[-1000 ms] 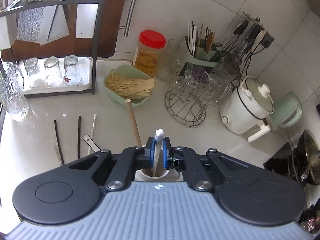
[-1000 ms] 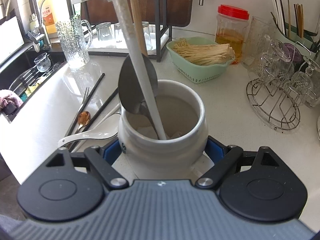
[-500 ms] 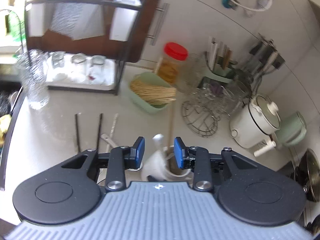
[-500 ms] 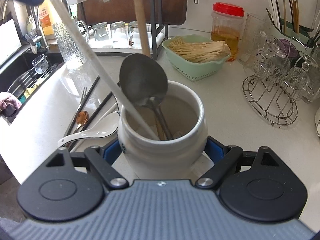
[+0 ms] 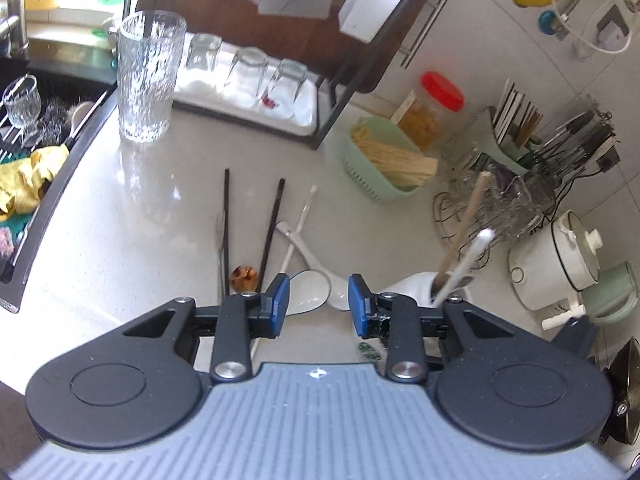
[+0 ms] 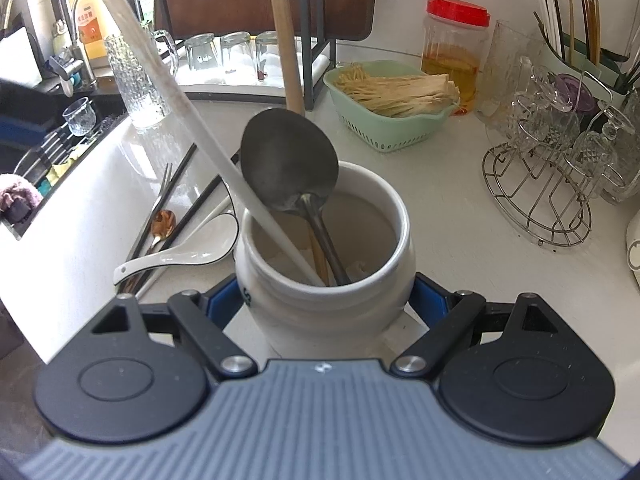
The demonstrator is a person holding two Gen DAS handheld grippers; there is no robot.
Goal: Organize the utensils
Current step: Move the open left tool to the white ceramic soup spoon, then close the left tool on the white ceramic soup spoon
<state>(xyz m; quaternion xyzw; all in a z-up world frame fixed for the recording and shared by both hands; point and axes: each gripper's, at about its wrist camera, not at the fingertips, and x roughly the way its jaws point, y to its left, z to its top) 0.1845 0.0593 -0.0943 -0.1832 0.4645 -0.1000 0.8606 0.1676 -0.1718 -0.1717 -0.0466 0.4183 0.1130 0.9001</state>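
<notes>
My right gripper (image 6: pixel 326 300) is shut on a white ceramic crock (image 6: pixel 320 284) standing on the counter. In the crock lean a white long-handled utensil (image 6: pixel 168 108), a steel ladle (image 6: pixel 290 164) and a wooden handle (image 6: pixel 284 36). The crock also shows in the left wrist view (image 5: pixel 412 286). My left gripper (image 5: pixel 318 304) is open and empty above the counter, left of the crock. Below it lie a white soup spoon (image 5: pixel 308 288), black chopsticks (image 5: pixel 272 224), a fork (image 5: pixel 219 248) and a small copper spoon (image 5: pixel 242 274).
A green basket of noodles (image 5: pixel 384 164) and a red-lidded jar (image 5: pixel 432 108) stand behind. A wire glass rack (image 6: pixel 552 184), a tall glass (image 5: pixel 146 76), a shelf of tumblers (image 5: pixel 244 76), a white rice cooker (image 5: pixel 556 264) and the sink (image 5: pixel 24 152) at left surround the counter.
My left gripper let go of the white utensil, which now leans in the crock. It opened and moved left, over the loose utensils. My right gripper still holds the crock.
</notes>
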